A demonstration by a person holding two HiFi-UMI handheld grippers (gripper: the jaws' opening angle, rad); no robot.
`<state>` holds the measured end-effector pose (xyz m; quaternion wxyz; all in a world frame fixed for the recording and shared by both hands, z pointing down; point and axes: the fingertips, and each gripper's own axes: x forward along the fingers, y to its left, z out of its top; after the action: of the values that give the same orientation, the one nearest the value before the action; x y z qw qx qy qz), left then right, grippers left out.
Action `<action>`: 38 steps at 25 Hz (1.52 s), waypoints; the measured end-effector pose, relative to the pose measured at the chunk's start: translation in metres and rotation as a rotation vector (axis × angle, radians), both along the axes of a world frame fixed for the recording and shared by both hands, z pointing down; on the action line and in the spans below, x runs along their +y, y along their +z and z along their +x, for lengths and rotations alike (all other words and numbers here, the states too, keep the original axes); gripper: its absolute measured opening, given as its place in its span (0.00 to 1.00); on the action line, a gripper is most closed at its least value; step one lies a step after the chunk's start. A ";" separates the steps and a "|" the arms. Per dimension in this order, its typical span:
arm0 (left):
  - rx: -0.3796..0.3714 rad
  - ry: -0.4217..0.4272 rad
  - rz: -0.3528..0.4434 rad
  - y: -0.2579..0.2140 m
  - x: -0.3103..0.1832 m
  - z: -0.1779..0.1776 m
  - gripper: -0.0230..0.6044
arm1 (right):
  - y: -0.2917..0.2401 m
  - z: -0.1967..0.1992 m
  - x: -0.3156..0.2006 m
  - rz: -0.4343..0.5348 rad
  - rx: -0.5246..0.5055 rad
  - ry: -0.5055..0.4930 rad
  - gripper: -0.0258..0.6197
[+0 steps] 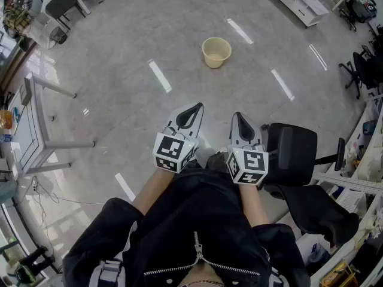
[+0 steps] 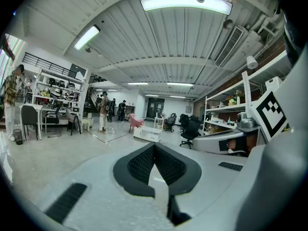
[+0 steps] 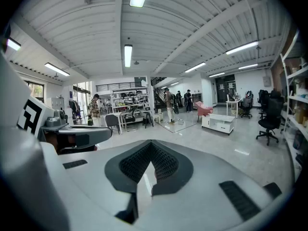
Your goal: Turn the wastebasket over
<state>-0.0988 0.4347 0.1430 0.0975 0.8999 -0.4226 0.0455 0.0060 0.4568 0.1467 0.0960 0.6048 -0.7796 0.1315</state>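
Your glossy grey floor (image 1: pixel 114 106) bears one cream wastebasket (image 1: pixel 216 52), upright and open-mouthed, well ahead; a black chair (image 1: pixel 291 155) stands beside you.

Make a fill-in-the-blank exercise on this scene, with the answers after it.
The wastebasket stands on the floor with its opening facing ____.
The jaws of the left gripper and the right gripper are both ____.
The office chair near the right gripper is ____.
Missing words: up; shut; black.

A round, cream-coloured wastebasket (image 1: pixel 216 52) stands upright, mouth open upward, on the pale floor (image 1: pixel 119 52), near a white cabinet (image 1: pixel 297 2).
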 end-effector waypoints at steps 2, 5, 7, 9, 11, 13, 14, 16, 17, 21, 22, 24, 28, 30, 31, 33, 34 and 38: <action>-0.003 0.003 0.000 0.001 0.001 0.000 0.04 | -0.002 0.000 0.001 0.013 -0.015 0.000 0.05; -0.003 0.004 0.000 0.002 0.000 -0.004 0.04 | -0.005 -0.001 0.002 0.024 -0.050 0.004 0.05; -0.001 0.002 -0.002 0.003 0.000 -0.007 0.04 | -0.006 -0.003 0.003 0.028 -0.058 0.006 0.05; -0.002 0.004 -0.005 0.004 0.000 -0.007 0.04 | -0.005 -0.003 0.004 0.023 -0.053 0.004 0.05; -0.004 0.007 -0.006 0.004 0.000 -0.006 0.04 | -0.005 -0.003 0.004 0.018 -0.055 0.003 0.05; -0.005 0.011 -0.008 0.004 0.001 -0.007 0.04 | -0.005 -0.005 0.005 0.014 -0.063 -0.001 0.05; -0.004 0.012 -0.010 0.004 0.001 -0.007 0.04 | -0.005 -0.006 0.005 0.011 -0.067 -0.004 0.05; -0.003 0.014 -0.013 0.005 0.000 -0.009 0.04 | -0.004 -0.010 0.006 0.002 -0.071 -0.006 0.05; -0.002 0.015 -0.015 0.005 -0.001 -0.010 0.04 | -0.003 -0.011 0.006 -0.002 -0.071 -0.005 0.05; 0.000 0.013 -0.019 0.008 -0.003 -0.016 0.04 | 0.000 -0.011 0.007 -0.003 -0.064 0.016 0.05; 0.001 0.013 -0.019 0.008 -0.003 -0.018 0.04 | 0.001 -0.012 0.009 -0.003 -0.061 0.020 0.05; 0.004 0.014 -0.015 0.008 -0.002 -0.020 0.04 | 0.002 -0.013 0.012 -0.007 -0.060 0.026 0.05; 0.005 0.026 -0.018 0.010 0.000 -0.017 0.04 | 0.005 -0.012 0.018 -0.017 -0.071 0.038 0.05; 0.004 0.028 -0.025 0.013 0.000 -0.015 0.04 | 0.005 -0.011 0.020 -0.017 -0.073 0.043 0.05; 0.004 0.028 -0.027 0.014 0.000 -0.014 0.04 | 0.005 -0.008 0.021 -0.016 -0.073 0.047 0.05; 0.004 0.028 -0.030 0.015 0.000 -0.011 0.04 | 0.006 -0.003 0.023 -0.020 -0.074 0.056 0.05; 0.003 0.028 -0.032 0.015 0.000 -0.010 0.04 | 0.007 0.000 0.023 -0.024 -0.076 0.061 0.05; 0.000 0.025 -0.049 0.022 -0.004 -0.006 0.04 | 0.012 0.008 0.022 -0.041 -0.087 0.072 0.05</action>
<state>-0.1044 0.4308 0.1647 0.1190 0.9025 -0.4099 0.0573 0.0144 0.4789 0.1590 0.0696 0.6240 -0.7579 0.1768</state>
